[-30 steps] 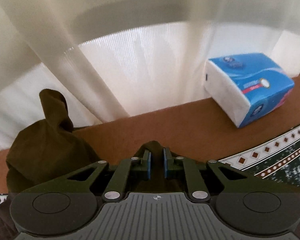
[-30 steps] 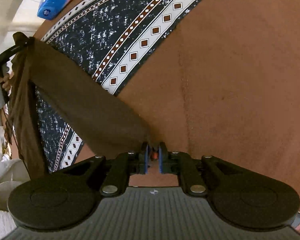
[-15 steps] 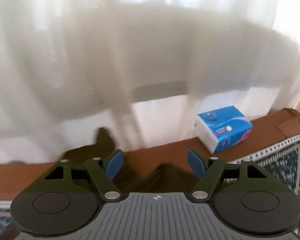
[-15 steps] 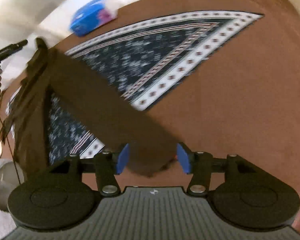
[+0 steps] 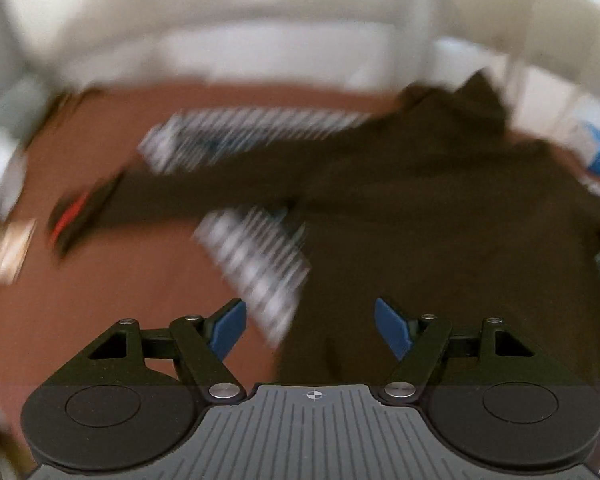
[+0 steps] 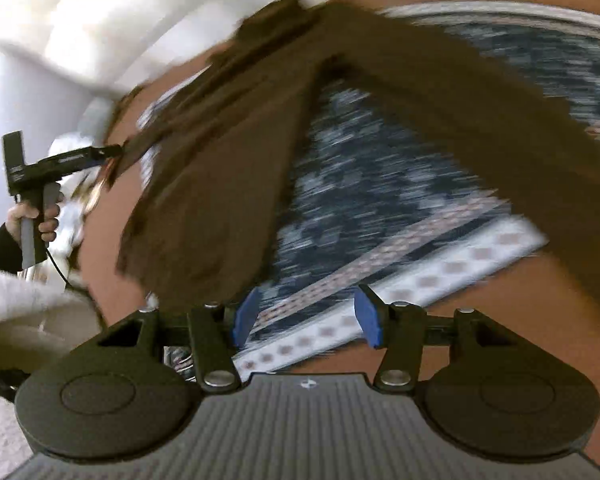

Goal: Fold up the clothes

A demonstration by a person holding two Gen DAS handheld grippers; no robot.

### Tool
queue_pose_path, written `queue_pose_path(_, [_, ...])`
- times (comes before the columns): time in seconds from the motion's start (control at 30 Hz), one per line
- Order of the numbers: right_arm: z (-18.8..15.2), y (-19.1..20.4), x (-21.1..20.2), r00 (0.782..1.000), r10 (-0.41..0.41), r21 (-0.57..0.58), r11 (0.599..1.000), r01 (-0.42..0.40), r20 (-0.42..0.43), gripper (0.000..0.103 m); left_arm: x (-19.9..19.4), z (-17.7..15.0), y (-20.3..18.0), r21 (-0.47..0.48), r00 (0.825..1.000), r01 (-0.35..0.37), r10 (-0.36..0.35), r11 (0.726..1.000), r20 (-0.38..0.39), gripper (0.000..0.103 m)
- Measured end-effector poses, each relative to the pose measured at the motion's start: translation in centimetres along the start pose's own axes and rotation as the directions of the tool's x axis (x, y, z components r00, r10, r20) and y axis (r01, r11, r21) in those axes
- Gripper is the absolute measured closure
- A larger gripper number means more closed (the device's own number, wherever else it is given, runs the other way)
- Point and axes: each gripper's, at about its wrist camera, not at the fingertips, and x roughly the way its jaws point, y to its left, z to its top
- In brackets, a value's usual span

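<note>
Dark brown garment [image 5: 440,216], plain, soft knit look, motion-blurred. Spread loosely over the patterned navy-and-white cloth [image 6: 380,184], not folded. In the right wrist view it fans into long panels: one running to the near left, one to the far right, bunched at the far end.

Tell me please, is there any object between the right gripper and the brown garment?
Nothing visible stands between them. The right gripper is open over the patterned cloth, and the brown garment lies just beyond its fingertips.
</note>
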Motion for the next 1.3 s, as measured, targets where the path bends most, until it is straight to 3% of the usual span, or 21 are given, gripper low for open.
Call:
queue_pose_path(0.17, [-0.9, 4.5, 4.3, 0.998, -0.008, -0.125, 0.992, 0.000, -0.063, 0.042, 0.0, -5.1, 3.9, -0.058, 0.996, 0.006, -0.011, 0.998, -0.093, 0.021])
queue_pose_path(0.33, [-1.9, 5.8, 5.9, 0.998, -0.034, -0.112, 0.993, 0.028, -0.059, 0.042, 1.8, -7.4, 4.8, 0.001, 0.986, 0.113, -0.111, 0.994, -0.127, 0.021])
queue_pose_path(0.5, [-3.4, 8.3, 7.1, 0.989, -0.135, -0.147, 0.981, 0.124, -0.067, 0.040, 3.1, -8.6, 4.2, 0.130, 0.972, 0.200, -0.180, 0.971, -0.153, 0.021])
queue_pose_path(0.67, [-4.9, 11.5, 8.3, 0.961, -0.276, -0.243, 0.934, 0.263, -0.023, 0.037, 3.5, -8.2, 3.4, 0.173, 0.947, 0.307, -0.282, 0.936, -0.156, 0.024])
queue_pose_path(0.77, [-5.3, 12.1, 8.7, 0.951, -0.308, -0.226, 0.927, 0.300, -0.002, 0.037, 3.8, -7.7, 2.7, 0.222, 0.936, 0.343, -0.312, 0.913, -0.164, 0.036])
queue_pose_path(0.8, [-5.4, 12.4, 8.8, 0.949, -0.314, -0.227, 0.925, 0.306, 0.000, 0.037, 3.8, -7.6, 2.8, 0.228, 0.936, 0.343, -0.312, 0.911, -0.160, 0.071])
queue_pose_path(0.83, [-5.6, 12.7, 8.8, 0.948, -0.318, -0.229, 0.923, 0.310, 0.000, 0.037, 3.7, -7.4, 2.9, 0.232, 0.936, 0.345, -0.315, 0.910, -0.157, 0.094])
queue_pose_path(0.9, [-6.0, 13.5, 9.0, 0.944, -0.330, -0.251, 0.913, 0.321, 0.005, 0.037, 3.5, -6.6, 5.1, 0.086, 0.903, 0.420, -0.407, 0.903, -0.138, 0.094])
queue_pose_path(1.03, [-6.7, 14.5, 9.1, 0.934, -0.352, -0.236, 0.904, 0.356, 0.060, 0.037, 4.0, -6.2, 9.7, -0.121, 0.915, 0.386, -0.396, 0.915, -0.081, 0.094])
queue_pose_path(1.17, [-6.7, 14.6, 9.3, 0.917, -0.379, -0.172, 0.902, 0.396, 0.125, 0.039, 4.8, -6.3, 10.8, -0.187, 0.906, 0.387, -0.410, 0.903, -0.106, 0.094])
queue_pose_path(1.23, [-6.7, 14.5, 9.4, 0.909, -0.390, -0.147, 0.900, 0.410, 0.143, 0.039, 4.7, -6.2, 10.2, -0.161, 0.908, 0.383, -0.403, 0.909, -0.111, 0.093])
queue_pose_path(1.27, [-6.7, 14.7, 9.6, 0.912, -0.387, -0.143, 0.903, 0.405, 0.139, 0.039, 4.7, -6.1, 10.0, -0.152, 0.908, 0.385, -0.403, 0.910, -0.114, 0.091])
queue_pose_path(1.3, [-6.8, 14.8, 9.8, 0.914, -0.383, -0.145, 0.904, 0.401, 0.135, 0.039, 4.7, -6.1, 9.9, -0.143, 0.908, 0.387, -0.403, 0.911, -0.116, 0.082])
